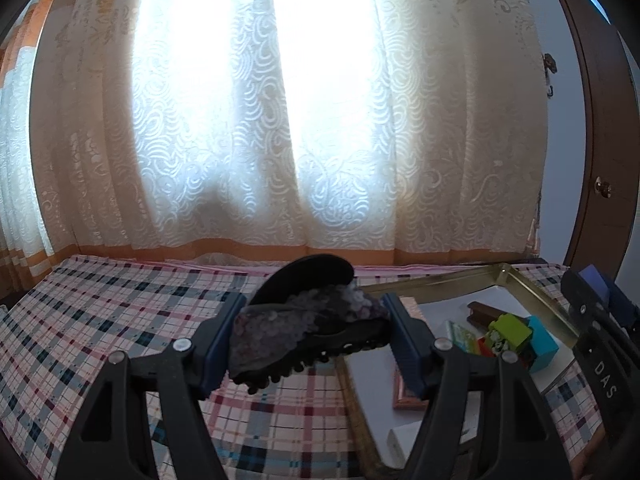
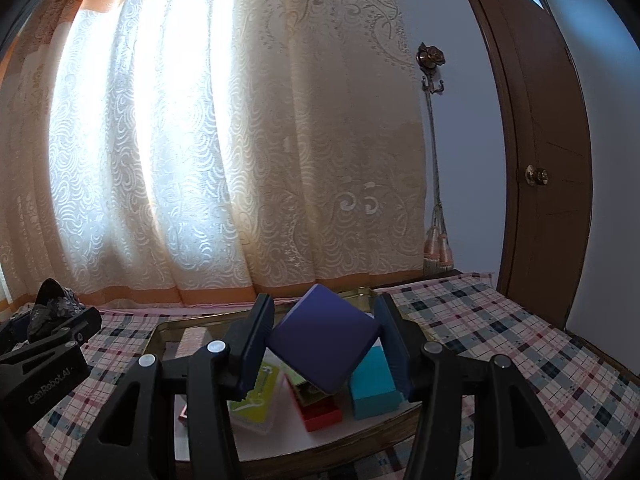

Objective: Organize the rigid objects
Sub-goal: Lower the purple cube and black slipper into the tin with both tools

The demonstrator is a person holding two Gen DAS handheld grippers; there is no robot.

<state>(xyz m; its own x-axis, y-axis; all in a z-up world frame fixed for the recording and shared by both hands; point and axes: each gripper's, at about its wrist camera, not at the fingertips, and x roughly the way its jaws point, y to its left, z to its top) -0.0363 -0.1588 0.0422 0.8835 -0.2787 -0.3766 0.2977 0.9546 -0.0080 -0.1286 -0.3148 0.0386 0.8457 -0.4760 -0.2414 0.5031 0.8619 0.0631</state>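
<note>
Both grippers hold things up for sorting: left gripper squeezes a sparkly shoe, right gripper pinches a purple box above the tray at six o'clock.

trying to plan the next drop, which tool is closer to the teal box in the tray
Right. The right tool, holding the purple box, hangs directly over the teal box in the gold tray. The left tool, holding a black slipper, is off to the tray's left, over the plaid cloth.
</note>
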